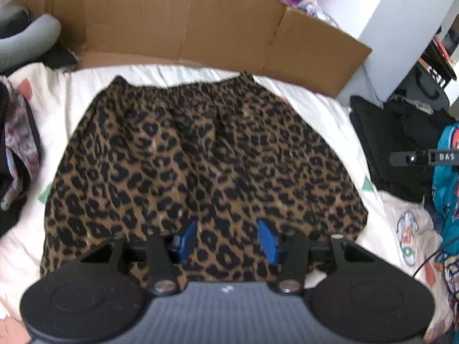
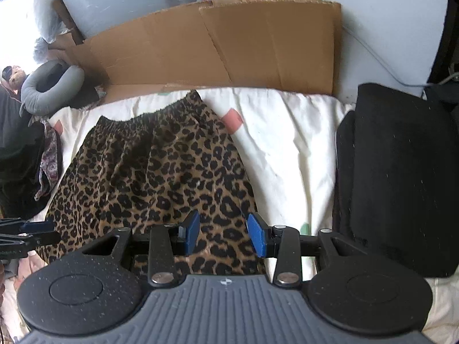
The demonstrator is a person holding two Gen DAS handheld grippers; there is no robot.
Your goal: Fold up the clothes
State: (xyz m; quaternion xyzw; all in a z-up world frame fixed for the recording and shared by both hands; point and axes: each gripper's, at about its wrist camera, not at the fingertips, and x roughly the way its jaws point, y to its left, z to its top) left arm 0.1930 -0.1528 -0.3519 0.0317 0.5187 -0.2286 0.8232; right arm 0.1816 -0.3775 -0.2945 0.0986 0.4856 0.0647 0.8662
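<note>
Leopard-print brown-and-black fabric skirt [image 1: 200, 166] lies spread flat on the white bed sheet [image 2: 287, 149], elastic waistband at the far end, hem right under both tools. No fold visible yet, so the task looks to be at its start.

Left hand-held gripper [image 1: 229, 240] hovers over the near hem, blue pads wide apart, holding nothing. Right hand-held gripper [image 2: 223, 235] sits over the hem's right corner, also spread and empty.

Around: flattened brown cardboard sheet [image 1: 200, 28] beyond the waistband; folded black garment stack [image 2: 401, 177] just right of the right tool; grey U-shaped neck pillow [image 2: 48, 89] far left; teal printed garment [image 1: 447, 189] to the right. Nothing lies on the skirt; side room is tight.
</note>
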